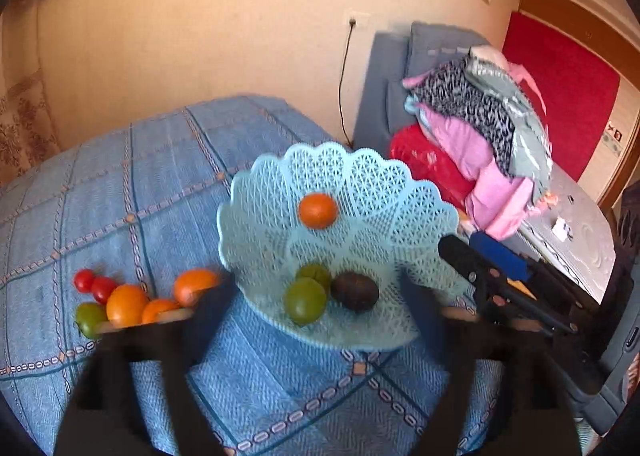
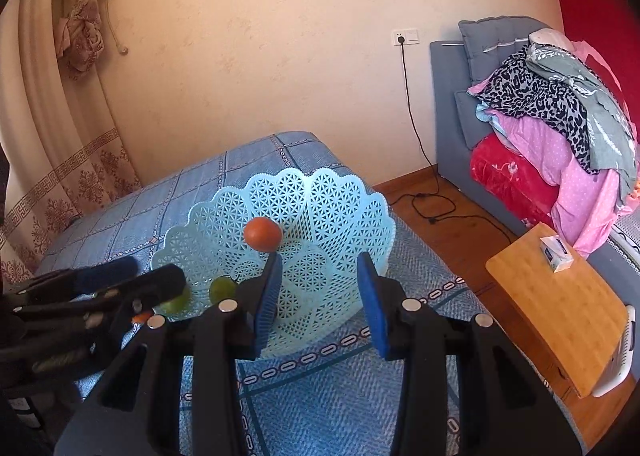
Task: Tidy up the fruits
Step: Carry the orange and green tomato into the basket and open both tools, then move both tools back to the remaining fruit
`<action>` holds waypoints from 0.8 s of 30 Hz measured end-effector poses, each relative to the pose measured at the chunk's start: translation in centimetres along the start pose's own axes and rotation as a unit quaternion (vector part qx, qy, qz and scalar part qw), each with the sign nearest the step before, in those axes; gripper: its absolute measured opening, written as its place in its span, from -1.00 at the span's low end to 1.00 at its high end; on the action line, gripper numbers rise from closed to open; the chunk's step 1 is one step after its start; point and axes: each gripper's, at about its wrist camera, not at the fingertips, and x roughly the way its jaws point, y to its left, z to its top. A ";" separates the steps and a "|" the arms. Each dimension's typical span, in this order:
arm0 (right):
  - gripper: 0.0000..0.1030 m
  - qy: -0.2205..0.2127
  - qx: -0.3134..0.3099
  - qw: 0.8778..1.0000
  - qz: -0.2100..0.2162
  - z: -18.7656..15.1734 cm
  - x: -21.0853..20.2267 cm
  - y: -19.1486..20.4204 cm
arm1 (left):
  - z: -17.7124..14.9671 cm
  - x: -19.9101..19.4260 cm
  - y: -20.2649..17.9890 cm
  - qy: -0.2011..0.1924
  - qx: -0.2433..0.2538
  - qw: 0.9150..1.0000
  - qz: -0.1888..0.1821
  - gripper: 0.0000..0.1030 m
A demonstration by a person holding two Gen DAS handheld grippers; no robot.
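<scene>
On the far left of the blue-clothed counter (image 1: 132,183), loose fruits (image 1: 132,302) lie bunched: two red tomatoes, a green one and three orange ones, just beside the left claw (image 1: 320,308). Its fingers are blurred, but they appear spread wide with nothing between them. To the right stands the lacy blue basket (image 1: 400,191), holding two green fruits (image 1: 306,298), a dark one (image 1: 355,291), and an orange fruit (image 1: 318,210) that seems to be dropping in or rolling on the far wall. The right claw (image 2: 320,296) hangs half open and empty at the basket's near rim. Judged so, one deposit is ending; next, the left claw should swing to the pile and close gently on a single fruit.
</scene>
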 end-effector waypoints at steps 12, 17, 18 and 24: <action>0.13 -0.007 -0.007 1.000 0.015 -0.4 -0.8 0.9 | -0.1 -1.6 4.0 -0.025 -0.043 0.997 0.057 0.79; 0.13 0.001 -0.019 0.999 0.040 -1.0 -1.0 2.6 | -0.5 -2.7 6.4 -0.043 -0.070 0.994 0.075 0.91; 0.13 0.005 -0.024 0.998 0.049 -1.3 -1.1 3.3 | -0.7 -3.1 6.9 -0.055 -0.074 0.992 0.080 0.91; 0.13 0.022 -0.069 0.993 0.096 -3.1 -1.3 7.7 | -2.0 -4.4 10.3 -0.075 -0.104 0.984 0.123 0.91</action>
